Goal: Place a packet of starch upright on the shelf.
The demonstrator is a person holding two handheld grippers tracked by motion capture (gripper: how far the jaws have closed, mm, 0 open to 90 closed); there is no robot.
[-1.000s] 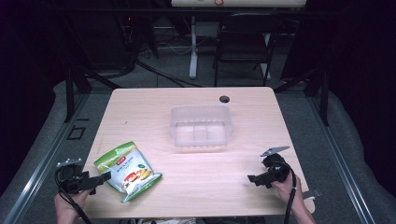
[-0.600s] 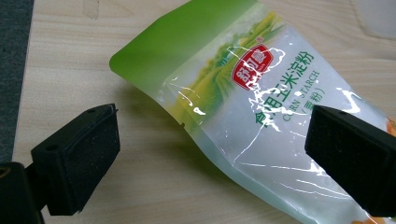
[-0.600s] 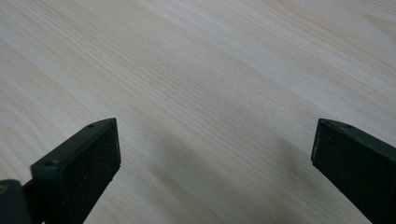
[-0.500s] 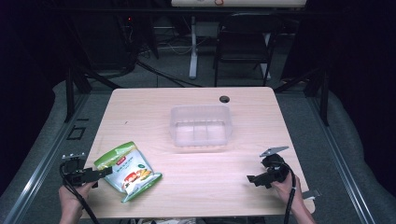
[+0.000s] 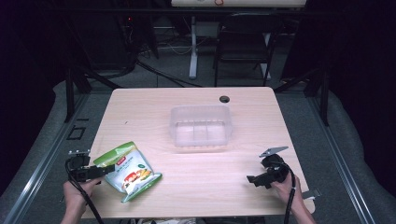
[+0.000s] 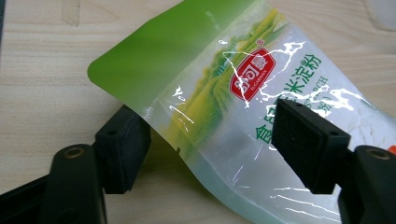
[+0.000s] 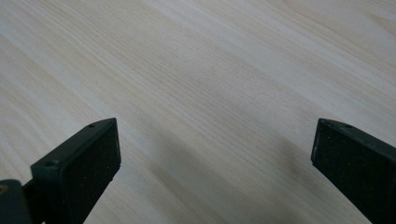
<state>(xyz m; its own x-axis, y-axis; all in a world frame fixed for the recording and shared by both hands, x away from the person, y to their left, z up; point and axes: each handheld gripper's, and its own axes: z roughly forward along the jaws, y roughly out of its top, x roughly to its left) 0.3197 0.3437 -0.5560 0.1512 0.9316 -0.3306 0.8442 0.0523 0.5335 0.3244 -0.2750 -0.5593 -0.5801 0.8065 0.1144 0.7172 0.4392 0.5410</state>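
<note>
Since the left gripper (image 6: 212, 144) has just been closing its fingers (image 6: 122, 148) around the green end of the starch pouch (image 5: 128, 169) at the near left of the worktop (image 5: 261, 126), without pinching it yet, it should probably bite the flat sealed edge squarely, not the slippery bulging film. The right gripper (image 7: 212, 165) rests near right, fingers wide apart and empty. Farther off sits the clear plastic tub (image 5: 201, 127); its inner dividers are hard to make out, and the pouch's far end is cut off in the left gripper view.
</note>
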